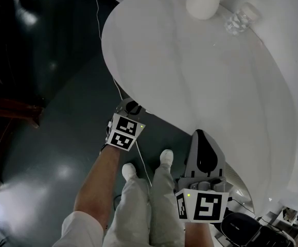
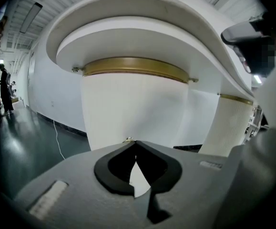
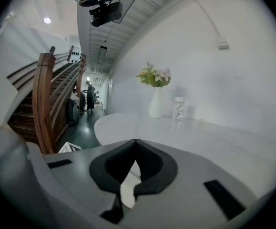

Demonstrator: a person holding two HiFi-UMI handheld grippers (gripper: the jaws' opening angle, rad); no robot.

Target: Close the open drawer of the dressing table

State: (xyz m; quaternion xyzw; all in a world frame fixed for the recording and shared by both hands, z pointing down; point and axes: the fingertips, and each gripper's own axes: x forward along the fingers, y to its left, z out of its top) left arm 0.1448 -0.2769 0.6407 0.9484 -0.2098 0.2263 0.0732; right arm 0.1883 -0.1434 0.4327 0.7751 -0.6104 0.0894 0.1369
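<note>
The white dressing table (image 1: 154,60) has a wide curved top. Under its overhang, the left gripper view shows a rounded white front (image 2: 133,113) with a brass band (image 2: 135,67) along its upper edge. I cannot tell whether this drawer is open. A small metal knob (image 2: 128,140) shows just past my left gripper (image 2: 135,142), which is shut and empty. In the head view the left gripper (image 1: 132,108) sits at the table's near edge. My right gripper (image 1: 200,135) is shut over the tabletop edge; the right gripper (image 3: 135,141) holds nothing.
A white vase (image 3: 155,104) with flowers and a clear glass jar (image 3: 178,108) stand at the back of the tabletop (image 3: 214,137). A wooden staircase (image 3: 42,99) rises at the left. A white cable (image 1: 133,138) trails over the dark floor. A person stands far off (image 2: 5,87).
</note>
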